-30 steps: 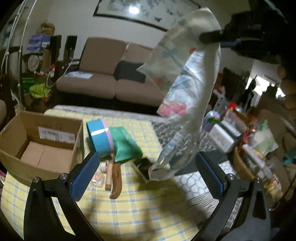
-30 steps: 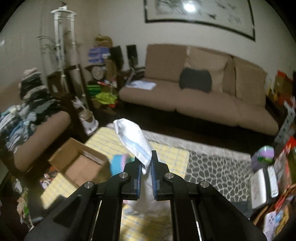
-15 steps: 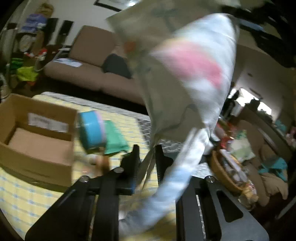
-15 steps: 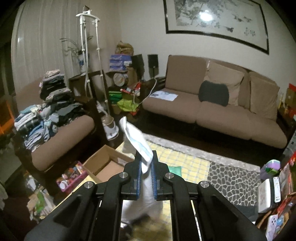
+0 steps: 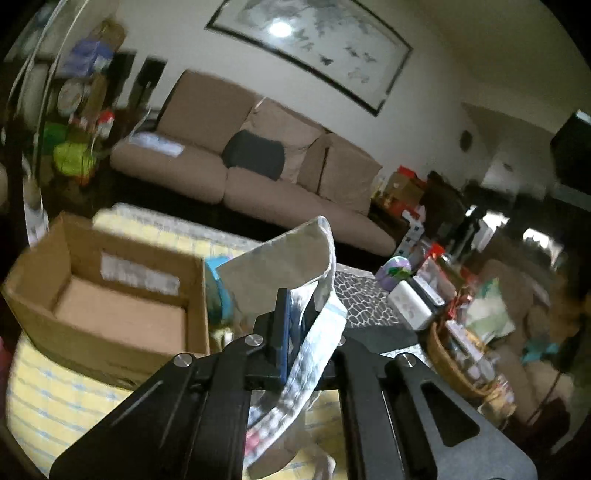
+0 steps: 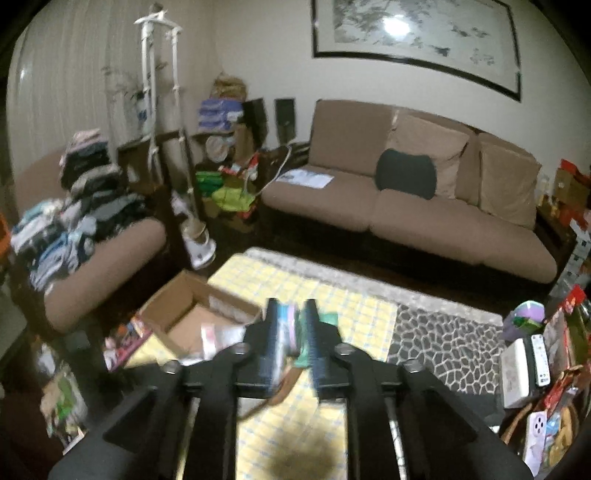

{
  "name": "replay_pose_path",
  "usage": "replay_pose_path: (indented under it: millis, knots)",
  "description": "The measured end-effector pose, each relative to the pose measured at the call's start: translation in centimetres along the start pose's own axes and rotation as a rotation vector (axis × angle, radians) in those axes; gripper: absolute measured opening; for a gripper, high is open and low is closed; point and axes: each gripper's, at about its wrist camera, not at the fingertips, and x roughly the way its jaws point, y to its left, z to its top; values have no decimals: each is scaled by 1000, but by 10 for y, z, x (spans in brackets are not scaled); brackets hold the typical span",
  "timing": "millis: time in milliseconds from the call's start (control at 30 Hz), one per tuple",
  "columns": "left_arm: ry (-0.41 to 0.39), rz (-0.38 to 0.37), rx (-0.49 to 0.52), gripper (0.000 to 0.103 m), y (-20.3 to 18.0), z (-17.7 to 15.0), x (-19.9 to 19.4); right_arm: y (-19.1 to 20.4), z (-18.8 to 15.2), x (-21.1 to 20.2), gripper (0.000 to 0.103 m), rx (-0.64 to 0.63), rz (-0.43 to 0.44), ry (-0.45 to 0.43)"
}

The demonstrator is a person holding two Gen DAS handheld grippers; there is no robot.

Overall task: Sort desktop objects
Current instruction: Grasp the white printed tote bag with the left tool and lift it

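Dim living room, pale walls. Brown sofa [image 6: 424, 206] against the far wall with a dark cushion [image 6: 406, 174]; framed painting [image 6: 417, 33] above it (lamp glare on the glass). Armchair [image 6: 99, 254] at left piled with folded clothes [image 6: 74, 199]. White pole stand [image 6: 155, 92] beside it.

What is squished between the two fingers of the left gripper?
A patterned cloth is pinched between the left gripper's fingers, shown in the left wrist view. The cardboard box sits just beyond it to the left.

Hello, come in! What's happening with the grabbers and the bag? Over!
Left gripper shut on bag. Right gripper just opened, nothing between its jaws. Box open beside bag, nothing blocking.
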Motion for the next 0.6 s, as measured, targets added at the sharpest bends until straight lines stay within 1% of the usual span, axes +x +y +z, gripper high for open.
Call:
replay_pose_path:
  millis: [33, 67, 133, 200, 233, 333, 400, 433, 500, 567, 600]
  knots:
    - [5, 9, 36, 5, -8, 6, -8, 0, -9, 0, 43, -17, 2, 7]
    - [22, 15, 69, 5, -17, 12, -11, 5, -19, 1, 45, -44, 13, 19]
    - [94, 64, 198, 5, -42, 28, -20, 11, -29, 2, 45, -77, 29, 29]
    - [140, 102, 290, 5, -63, 43, -27, 17, -38, -3, 45, -90, 55, 6]
    - [160, 109, 326, 5, -75, 54, -34, 18, -38, -5, 45, -87, 75, -4]
    - [192, 140, 373, 5, -104, 75, -46, 22, -43, -19, 47, -75, 150, -46]
    - [208, 155, 357, 5, -114, 87, -49, 26, -48, -31, 48, -49, 202, -74]
    - [220, 151, 333, 5, -117, 93, -49, 26, -51, -38, 49, -29, 224, -88]
    - [247, 147, 279, 5, -119, 101, -47, 27, -57, -55, 49, 14, 296, -138]
    - [282, 130, 216, 5, -117, 107, -43, 32, -63, -74, 49, 3, 328, -203]
    - [293, 120, 188, 5, -114, 110, -46, 39, -67, -84, 50, -36, 339, -229]
